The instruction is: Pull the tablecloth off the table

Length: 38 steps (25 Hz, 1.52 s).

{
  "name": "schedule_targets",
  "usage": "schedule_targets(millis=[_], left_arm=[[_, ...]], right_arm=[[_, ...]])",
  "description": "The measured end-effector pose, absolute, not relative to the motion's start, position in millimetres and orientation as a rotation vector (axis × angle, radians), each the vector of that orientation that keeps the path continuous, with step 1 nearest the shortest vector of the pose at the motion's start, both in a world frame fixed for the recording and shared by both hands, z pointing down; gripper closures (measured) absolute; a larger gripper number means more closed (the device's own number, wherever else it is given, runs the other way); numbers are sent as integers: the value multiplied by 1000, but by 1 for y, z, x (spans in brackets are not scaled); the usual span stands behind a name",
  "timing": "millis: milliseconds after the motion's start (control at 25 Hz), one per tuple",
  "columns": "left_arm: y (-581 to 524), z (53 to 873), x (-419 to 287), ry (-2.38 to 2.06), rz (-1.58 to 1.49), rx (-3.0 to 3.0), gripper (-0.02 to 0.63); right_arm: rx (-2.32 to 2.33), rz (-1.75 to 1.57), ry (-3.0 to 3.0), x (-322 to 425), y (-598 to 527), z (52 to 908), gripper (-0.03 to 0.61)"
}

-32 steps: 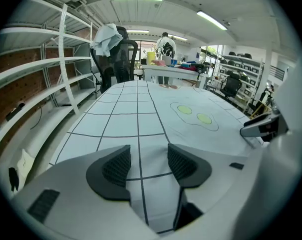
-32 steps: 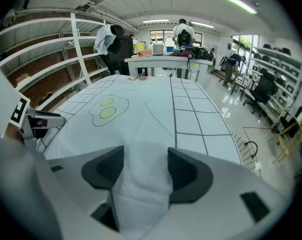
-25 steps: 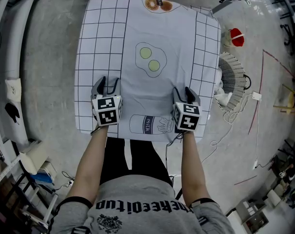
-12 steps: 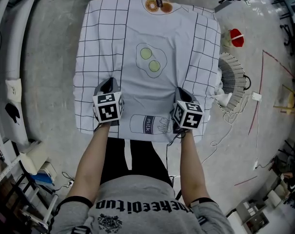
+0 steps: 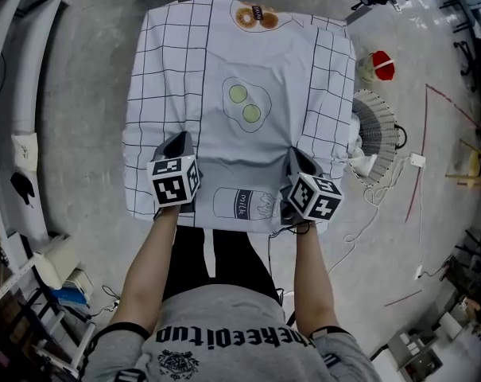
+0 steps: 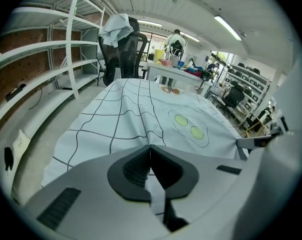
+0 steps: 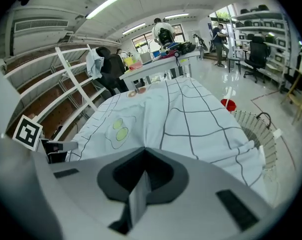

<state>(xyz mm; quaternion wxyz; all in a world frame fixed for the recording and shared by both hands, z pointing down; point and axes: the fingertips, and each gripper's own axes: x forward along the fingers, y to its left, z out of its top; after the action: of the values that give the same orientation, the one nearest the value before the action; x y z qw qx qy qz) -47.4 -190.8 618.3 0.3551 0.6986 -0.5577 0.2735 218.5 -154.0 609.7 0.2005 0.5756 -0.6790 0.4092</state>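
1. Concrete floor (image 5: 73,94) of a workshop all round. One tabletop sits mid-frame, fully hidden under the tablecloth (image 5: 240,62), which is white with black grid bands down both sides and cartoon food prints down the middle.
2. Landmark is the milk-carton print (image 5: 240,204), on the tablecloth's near end, right by the person's legs.
3. Left tongs (image 5: 176,146) sit just left of the milk-carton print and slightly beyond it. They are pressed together on a thin fold of tablecloth; the left gripper view shows a strip of cloth caught in the closed slot.
4. Right tongs (image 5: 297,159) sit just right of the milk-carton print, about level with the left pair. They are also clamped on a pinch of tablecloth.
5. Cloth puckers into ridges at both pinches. The ridges run beyond the milk-carton print toward the fried-egg print (image 5: 246,106).
6. Key relation: nearly all the tablecloth lies beyond the milk-carton print, away from the person, with its long axis running straight out from that print to the far end. Both tongs point along that axis, tipped down.
7. Judgement: the pull has to come back along that axis toward the body. Neither hand is nearer, since they flank the print evenly, so an even two-handed draw fits.
8. Wire basket (image 5: 379,126) stands on the floor right of and beyond the milk-carton print, close to the hanging right edge. That looks like a possible snag.
9. Progress: the grip is made but the tabletop is all still covered, so the pull-off itself remains to do.
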Motion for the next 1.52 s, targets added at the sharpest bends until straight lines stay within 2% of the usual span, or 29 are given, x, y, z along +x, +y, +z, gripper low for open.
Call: schedule_targets(millis=[640, 1520], left_arm=[[-182, 543, -9, -1338, 577, 1999, 601], [-157, 442, 48, -1124, 401, 2282, 601]], right_arm=[[1678, 1107, -2072, 201, -152, 536, 569], [1672, 982, -2313, 138, -134, 442, 569]])
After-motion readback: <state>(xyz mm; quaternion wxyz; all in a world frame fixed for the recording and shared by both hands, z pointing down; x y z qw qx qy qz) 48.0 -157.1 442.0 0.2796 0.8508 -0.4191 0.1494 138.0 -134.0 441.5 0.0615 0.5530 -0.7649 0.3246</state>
